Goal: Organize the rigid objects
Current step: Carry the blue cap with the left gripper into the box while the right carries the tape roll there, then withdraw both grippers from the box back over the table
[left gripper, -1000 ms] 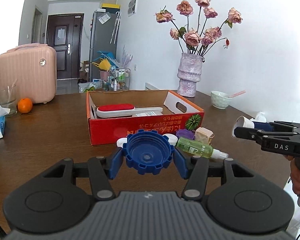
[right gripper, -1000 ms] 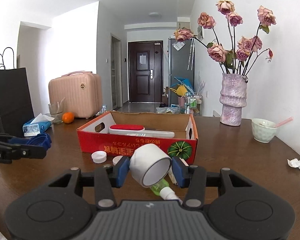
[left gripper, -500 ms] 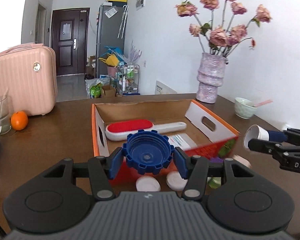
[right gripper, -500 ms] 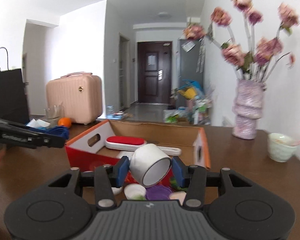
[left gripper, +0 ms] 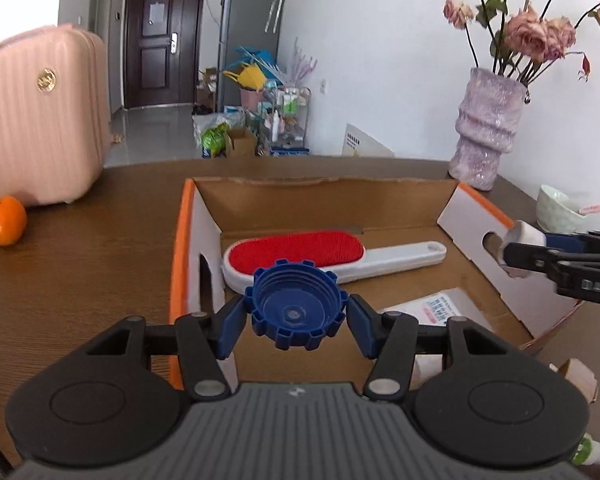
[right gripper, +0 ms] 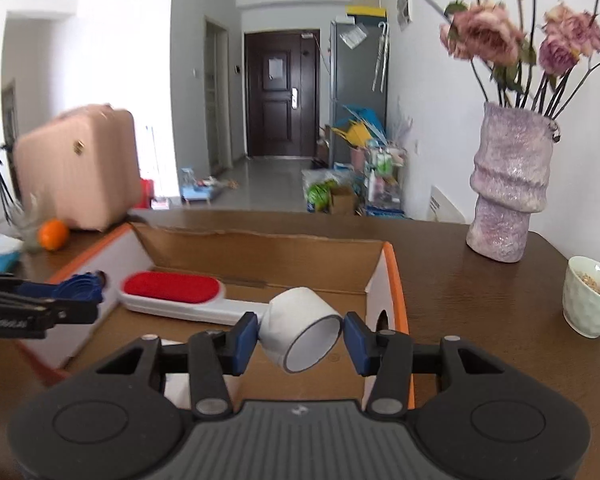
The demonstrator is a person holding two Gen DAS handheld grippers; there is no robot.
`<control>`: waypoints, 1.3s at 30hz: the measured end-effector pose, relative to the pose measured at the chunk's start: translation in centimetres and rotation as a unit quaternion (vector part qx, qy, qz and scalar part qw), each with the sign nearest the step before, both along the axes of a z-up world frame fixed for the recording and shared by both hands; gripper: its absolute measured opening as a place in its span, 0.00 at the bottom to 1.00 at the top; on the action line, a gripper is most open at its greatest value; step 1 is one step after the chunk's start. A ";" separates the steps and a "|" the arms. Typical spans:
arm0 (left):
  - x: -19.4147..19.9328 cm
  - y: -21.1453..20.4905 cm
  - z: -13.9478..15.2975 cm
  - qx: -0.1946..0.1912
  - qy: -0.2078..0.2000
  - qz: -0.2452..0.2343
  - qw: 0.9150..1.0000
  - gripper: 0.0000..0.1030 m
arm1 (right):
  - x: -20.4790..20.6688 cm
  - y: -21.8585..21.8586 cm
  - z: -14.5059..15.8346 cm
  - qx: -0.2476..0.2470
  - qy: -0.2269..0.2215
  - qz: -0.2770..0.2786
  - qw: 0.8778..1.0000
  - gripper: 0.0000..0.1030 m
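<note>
Left gripper [left gripper: 296,314] clamping blue ribbed cap [left gripper: 297,309], right gripper [right gripper: 300,334] clamping white tape roll [right gripper: 302,328], both hovering over cardboard box [left gripper: 188,240]; roll risking slipping sideways.

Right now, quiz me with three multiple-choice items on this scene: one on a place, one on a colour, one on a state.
1. Where does the lint brush lie?
A. inside the cardboard box
B. on the table beside the orange
C. in the bowl

2. What colour is the ridged cap in the left gripper?
A. white
B. blue
C. green

3. How is the white tape roll at this moment?
A. lying on the box floor
B. standing on the table by the vase
C. clamped in the right gripper, held over the box

Answers:
1 A: its red pad and white handle rest on the box floor.
2 B: the cap between the pads is dark blue.
3 C: both blue pads press its sides, above the box.
</note>
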State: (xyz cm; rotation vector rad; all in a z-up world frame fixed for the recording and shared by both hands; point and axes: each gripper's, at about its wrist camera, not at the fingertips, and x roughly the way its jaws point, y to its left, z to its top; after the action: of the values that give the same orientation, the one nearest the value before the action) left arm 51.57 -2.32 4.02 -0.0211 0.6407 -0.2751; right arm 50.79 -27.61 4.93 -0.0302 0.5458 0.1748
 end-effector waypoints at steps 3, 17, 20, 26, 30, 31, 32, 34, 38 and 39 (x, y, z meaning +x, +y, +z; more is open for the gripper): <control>0.3 0.0 -0.5 0.007 -0.005 -0.005 1.000 0.62 | 1.1 -0.2 -1.4 0.017 0.007 -0.006 1.000 0.52; -0.2 -0.1 0.0 0.005 -0.013 -0.004 1.000 0.72 | 0.2 -0.8 -2.1 0.033 -0.018 -0.011 0.999 0.65; -1.7 -0.2 1.2 0.013 -0.040 -0.001 0.999 0.74 | -0.7 -1.0 -1.5 0.037 -0.028 -0.014 0.999 0.65; -6.4 -0.3 2.4 0.021 -0.066 -0.022 0.997 0.79 | -4.6 -1.7 -0.1 0.079 -0.052 -0.009 0.995 0.69; -10.2 0.6 2.2 0.010 -0.072 -0.015 0.997 0.82 | -7.8 -1.5 0.5 0.085 -0.052 -0.006 0.995 0.69; -11.2 0.8 2.1 0.006 -0.069 -0.016 0.997 0.82 | -8.7 -1.4 0.5 0.086 -0.055 -0.004 0.995 0.69; -12.2 1.0 1.9 0.005 -0.066 -0.018 0.998 0.82 | -10.0 -1.3 0.5 0.086 -0.055 0.001 0.995 0.70; -14.5 1.1 1.3 0.013 -0.067 -0.023 0.997 0.82 | -12.1 -1.2 0.5 0.081 -0.051 0.006 0.995 0.70; -18.6 1.5 0.2 0.005 -0.066 -0.031 0.997 0.83 | -16.6 -0.6 0.2 0.053 -0.055 0.012 0.997 0.73; -19.5 1.7 0.0 -0.001 -0.065 -0.028 0.997 0.83 | -18.0 -0.5 -0.1 0.046 -0.056 0.011 0.997 0.73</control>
State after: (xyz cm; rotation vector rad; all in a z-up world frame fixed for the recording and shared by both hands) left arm 32.10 -0.62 4.05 0.0131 0.5118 -0.3275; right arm 32.75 -28.07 4.85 0.0426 0.4263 0.2182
